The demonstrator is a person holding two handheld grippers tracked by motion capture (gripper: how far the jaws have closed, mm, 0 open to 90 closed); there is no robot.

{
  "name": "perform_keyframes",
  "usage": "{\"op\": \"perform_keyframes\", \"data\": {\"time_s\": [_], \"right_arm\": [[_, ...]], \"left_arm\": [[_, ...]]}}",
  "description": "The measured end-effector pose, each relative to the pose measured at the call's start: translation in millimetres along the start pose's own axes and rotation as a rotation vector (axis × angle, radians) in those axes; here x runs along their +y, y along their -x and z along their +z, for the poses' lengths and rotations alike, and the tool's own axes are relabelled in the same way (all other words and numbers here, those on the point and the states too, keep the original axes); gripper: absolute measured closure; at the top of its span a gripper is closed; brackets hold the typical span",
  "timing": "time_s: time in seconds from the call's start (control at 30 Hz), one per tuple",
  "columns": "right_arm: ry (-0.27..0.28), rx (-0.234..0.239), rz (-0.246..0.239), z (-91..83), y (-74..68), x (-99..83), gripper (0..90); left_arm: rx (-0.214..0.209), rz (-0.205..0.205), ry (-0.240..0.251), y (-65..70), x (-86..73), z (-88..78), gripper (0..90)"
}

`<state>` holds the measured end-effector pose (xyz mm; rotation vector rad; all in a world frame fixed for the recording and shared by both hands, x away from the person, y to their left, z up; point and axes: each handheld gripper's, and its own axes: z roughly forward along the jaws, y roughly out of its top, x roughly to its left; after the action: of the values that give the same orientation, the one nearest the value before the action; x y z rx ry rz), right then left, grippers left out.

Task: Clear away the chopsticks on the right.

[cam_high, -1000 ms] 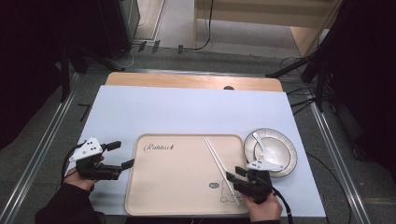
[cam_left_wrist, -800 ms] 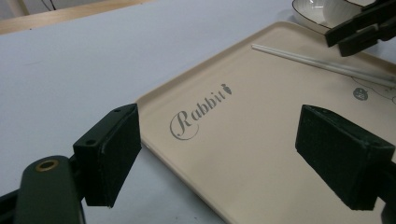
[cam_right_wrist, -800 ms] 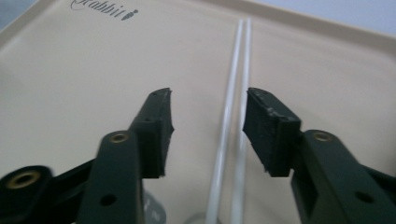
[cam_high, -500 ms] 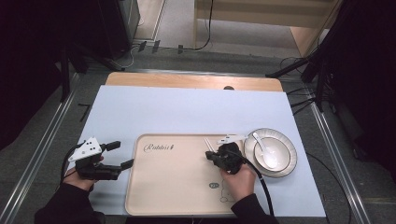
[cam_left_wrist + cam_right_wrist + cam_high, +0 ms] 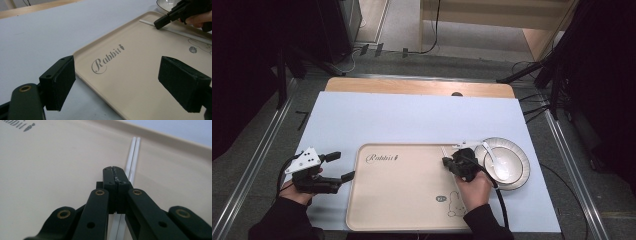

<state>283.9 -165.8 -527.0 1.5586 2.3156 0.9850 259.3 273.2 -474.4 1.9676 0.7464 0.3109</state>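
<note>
Pressing together with no gap, the jaws of my right gripper sit low over the beige tray, right on the pair of white chopsticks that runs out from under them toward the tray's far rim. Whether the sticks are actually pinched between the jaws or only lie beneath them, I cannot tell. My left gripper has its jaws spread wide apart with nothing between them, poised at the tray's left edge near the "Rabbit" lettering.

From the left gripper view I can see my right gripper side-on, its tip touching the chopsticks near their far end, with the rim of the plate just behind; the right gripper view gives no such profile. The high view places everything on the pale-covered bench: left gripper just outside the tray, right gripper at the tray's upper right, beside the plate holding a white spoon.

A second ago my right gripper was near the tray's lower right corner; it has since moved up along the chopsticks. My left gripper has stayed put.
</note>
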Motion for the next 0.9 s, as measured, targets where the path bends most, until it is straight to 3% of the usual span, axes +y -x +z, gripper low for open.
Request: {"op": "perform_keyframes", "data": {"time_s": [0.13,0.23,0.37,0.57,0.67,0.77,0.9], "right_arm": [[0.011,0.006,0.018,-1.9,3.8,-2.7,89.0],[0.017,0.033,0.029,-5.7,3.4,-2.4,82.8],[0.064,0.077,0.001,-24.2,-1.6,1.4,72.8],[0.049,0.222,-0.078,-52.4,5.8,9.4,51.6],[0.103,0.247,-0.152,-67.2,13.6,8.4,44.8],[0.127,0.292,-0.177,-77.6,24.3,7.6,40.2],[0.153,0.279,-0.227,-90.0,36.5,3.4,35.9]], "left_arm": [[-0.002,0.0,-0.001,0.4,0.2,0.8,14.8],[-0.003,0.0,0.0,0.5,0.0,0.8,14.8],[-0.002,-0.002,-0.004,0.0,0.0,0.4,14.8],[-0.002,-0.003,-0.007,0.9,0.5,0.9,14.8],[-0.002,-0.004,-0.008,1.0,0.3,1.3,14.8],[-0.003,0.001,-0.016,1.1,0.0,1.7,14.8],[-0.002,0.002,-0.021,1.4,-0.4,1.8,14.8]]}}
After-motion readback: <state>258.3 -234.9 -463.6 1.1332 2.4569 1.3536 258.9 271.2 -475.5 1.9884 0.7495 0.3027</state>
